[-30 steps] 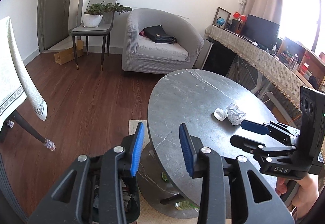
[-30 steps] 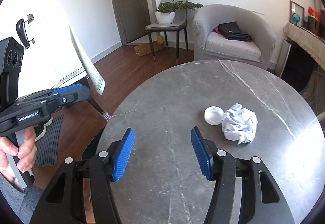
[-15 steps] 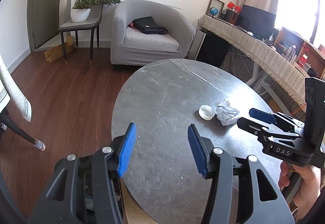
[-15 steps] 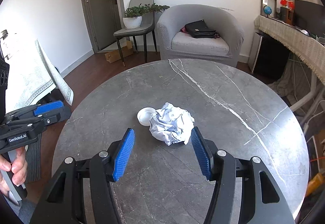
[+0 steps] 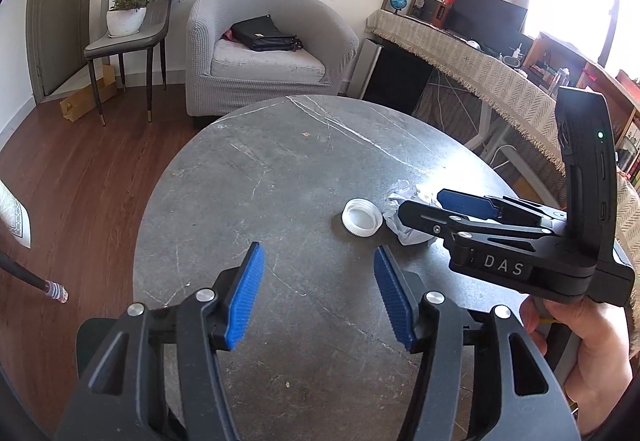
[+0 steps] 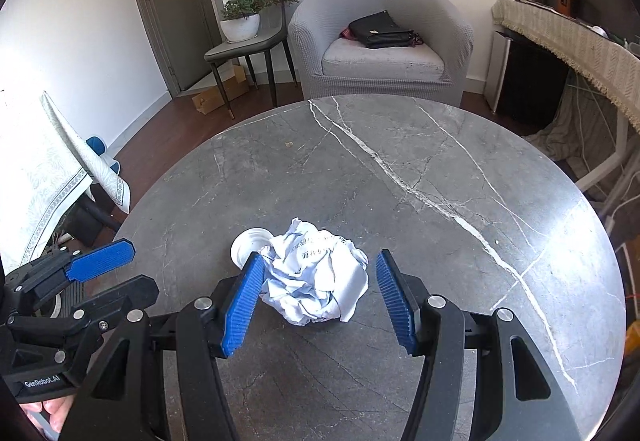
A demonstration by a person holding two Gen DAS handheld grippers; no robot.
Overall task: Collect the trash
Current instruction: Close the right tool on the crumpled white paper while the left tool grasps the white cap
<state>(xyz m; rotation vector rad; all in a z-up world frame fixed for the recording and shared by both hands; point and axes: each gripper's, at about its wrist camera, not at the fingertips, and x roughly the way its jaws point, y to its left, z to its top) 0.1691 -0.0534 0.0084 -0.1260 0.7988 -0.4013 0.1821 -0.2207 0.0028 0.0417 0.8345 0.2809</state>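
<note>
The table (image 6: 400, 169) top looks like grey stone, smooth with a dull sheen, white veins running across it, glare on its right side. On it, the paper ball (image 6: 316, 277) is white, crumpled and matt, faint print showing. The cap (image 5: 362, 217) beside it is white plastic, ribbed round its rim. The right gripper (image 6: 316, 297) shows ridged blue rubbery pads on matt black plastic arms with bright metal screws; same on the left gripper (image 5: 318, 297). Behind, the armchair (image 6: 380, 41) wears grey woven cloth; the floor (image 5: 80, 177) is glossy brown wood.
</note>
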